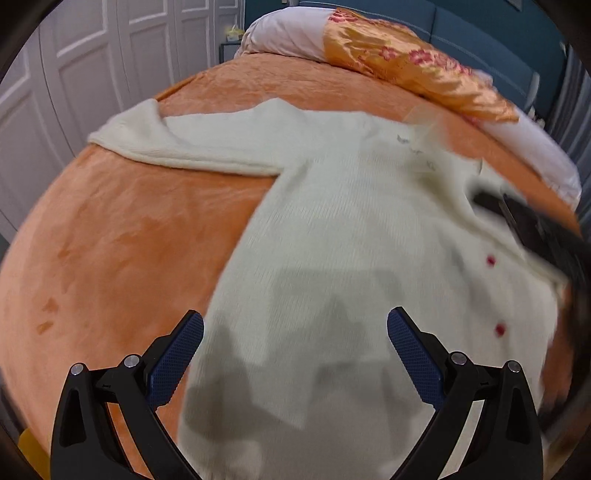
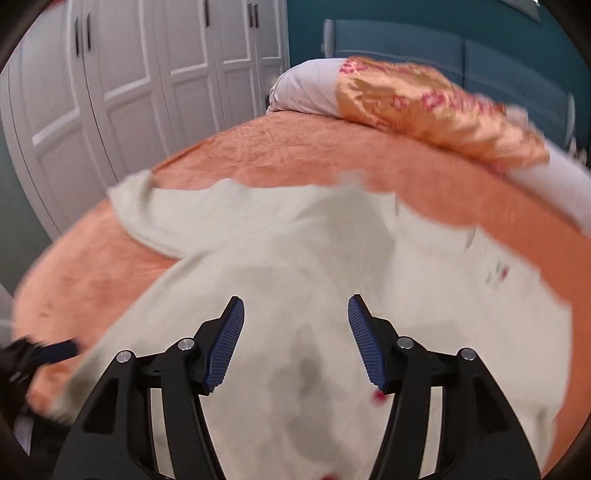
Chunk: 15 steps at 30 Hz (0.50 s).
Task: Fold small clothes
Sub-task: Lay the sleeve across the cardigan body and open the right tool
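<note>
A cream knitted cardigan (image 1: 332, 221) with red buttons (image 1: 490, 261) lies spread on an orange bedspread (image 1: 129, 240). One sleeve (image 1: 184, 140) stretches out to the left. My left gripper (image 1: 295, 332) hangs open just above the cardigan's lower body, nothing between its blue pads. The right gripper (image 1: 509, 218) shows as a dark blur at the right edge, over the button side. In the right wrist view my right gripper (image 2: 295, 306) is open above the cardigan (image 2: 295, 258), empty, with a red button (image 2: 378, 397) beside its right finger. The left gripper (image 2: 55, 352) pokes in at the left edge.
A folded orange flowered quilt (image 1: 406, 55) over a white pillow (image 1: 288, 33) lies at the head of the bed, against a blue headboard (image 1: 461, 22). White wardrobe doors (image 2: 129, 74) stand beyond the bed's left side. The bedspread (image 2: 295, 147) shows bare left of the cardigan.
</note>
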{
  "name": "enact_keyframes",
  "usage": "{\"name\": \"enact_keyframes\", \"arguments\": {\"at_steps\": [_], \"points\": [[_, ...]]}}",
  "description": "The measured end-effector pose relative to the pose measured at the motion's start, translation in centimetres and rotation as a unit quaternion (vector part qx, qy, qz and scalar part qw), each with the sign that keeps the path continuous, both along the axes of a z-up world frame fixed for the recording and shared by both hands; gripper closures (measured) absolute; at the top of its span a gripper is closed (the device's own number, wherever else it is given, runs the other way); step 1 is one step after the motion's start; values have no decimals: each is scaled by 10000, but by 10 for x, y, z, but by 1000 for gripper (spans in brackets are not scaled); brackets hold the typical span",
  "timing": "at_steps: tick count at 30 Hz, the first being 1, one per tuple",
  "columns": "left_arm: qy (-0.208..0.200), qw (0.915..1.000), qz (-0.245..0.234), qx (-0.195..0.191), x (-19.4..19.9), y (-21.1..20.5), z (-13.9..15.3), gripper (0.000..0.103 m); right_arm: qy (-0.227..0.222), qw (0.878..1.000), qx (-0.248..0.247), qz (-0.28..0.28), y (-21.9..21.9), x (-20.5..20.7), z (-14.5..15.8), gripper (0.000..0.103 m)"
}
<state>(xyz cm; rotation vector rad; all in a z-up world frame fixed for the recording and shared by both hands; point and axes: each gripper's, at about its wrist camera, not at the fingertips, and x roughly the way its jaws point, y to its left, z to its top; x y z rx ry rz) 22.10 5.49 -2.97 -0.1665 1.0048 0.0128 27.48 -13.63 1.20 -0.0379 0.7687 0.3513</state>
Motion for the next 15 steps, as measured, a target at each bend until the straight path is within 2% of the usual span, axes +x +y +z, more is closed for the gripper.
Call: {"name": "enact_keyframes", "arguments": {"at_steps": [2, 6, 9, 12, 15], "points": [[1, 9991, -34, -414, 20, 0, 2, 6, 104, 9985, 388, -375, -34, -22, 1, 44], [131, 9939, -125, -1087, 75, -20, 0, 6, 353, 9880, 661, -1353, -110, -56, -8, 43], [158, 9926, -125, -1200, 106, -36, -2, 6, 614, 9733, 743, -2082, -163, -76, -23, 43], [240, 9888, -187, -1463, 132, -53, -7, 6, 676, 9631, 812, -2474, -196, -88, -27, 43], [416, 9821, -190, -1825, 148, -63, -13, 20, 657, 9571, 907, -2674, -216, -92, -29, 43]]}}
